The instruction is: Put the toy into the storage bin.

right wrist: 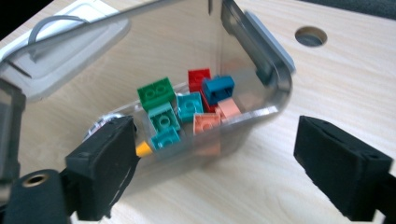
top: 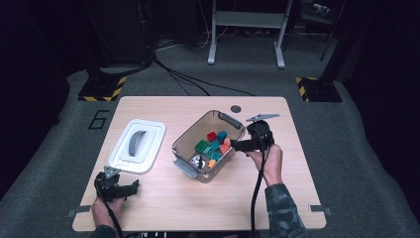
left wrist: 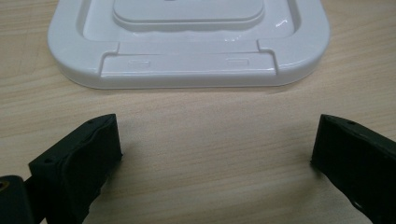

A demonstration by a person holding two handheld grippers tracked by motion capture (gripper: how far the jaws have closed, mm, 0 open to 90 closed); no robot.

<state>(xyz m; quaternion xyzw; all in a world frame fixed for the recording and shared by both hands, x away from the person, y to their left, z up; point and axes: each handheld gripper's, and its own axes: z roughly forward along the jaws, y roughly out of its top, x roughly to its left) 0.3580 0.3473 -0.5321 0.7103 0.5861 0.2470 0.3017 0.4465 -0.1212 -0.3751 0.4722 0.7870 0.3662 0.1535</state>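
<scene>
- A pale wooden surface (top: 163,208) sat on grey carpet, seen from above; its far edge carried a small round hole (top: 236,108).
- A clear box (top: 184,142) stood near the middle, turned at an angle, with grey latches at its two short ends.
- Inside the box lay loose bricks (top: 213,144) in green, teal, red, blue, orange and yellow, gathered toward the right-hand end.
- A white lid (top: 137,146) with a grey handle lay flat to the left of the box, apart from it, with a strip of bare wood between them.
- The right hand-held gripper (top: 233,145) was level at the box's right long wall, its jaws released and spread wide with nothing between them; in the right gripper view one jaw sat in front of the box wall and the other over bare wood beside the rounded corner.
- The left hand-held gripper (top: 134,188) rested near the front-left edge of the surface, just in front of the lid, jaws released and wide apart with only bare wood between them.
- Open wood lay in front of the box, between the two hands, and along the far edge.
</scene>
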